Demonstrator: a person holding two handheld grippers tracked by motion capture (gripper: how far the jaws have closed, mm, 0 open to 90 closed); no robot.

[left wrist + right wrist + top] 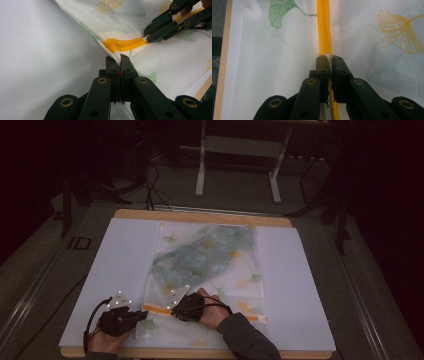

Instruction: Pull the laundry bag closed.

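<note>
Mesh zipper bag (210, 270) lay flat on the table (115, 265), seemingly holding bluish-green cloth (200, 255). Left gripper (119, 58) pinched its corner; right gripper (328, 58) clamped the white pull on its orange zipper (323, 27).

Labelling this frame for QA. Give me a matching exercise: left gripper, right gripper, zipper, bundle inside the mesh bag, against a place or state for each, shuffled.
Things:
1. left gripper
2. right gripper
3. zipper
4. blue-green bundle

States or places:
A. orange strip running across the near end of the mesh bag
B. shut on the bag's fabric edge, beside the zipper's end
C. seen through the bag, toward its far end
D. shut on a small white tab on the zipper line

Pairs: 1-B, 2-D, 3-A, 4-C
</note>
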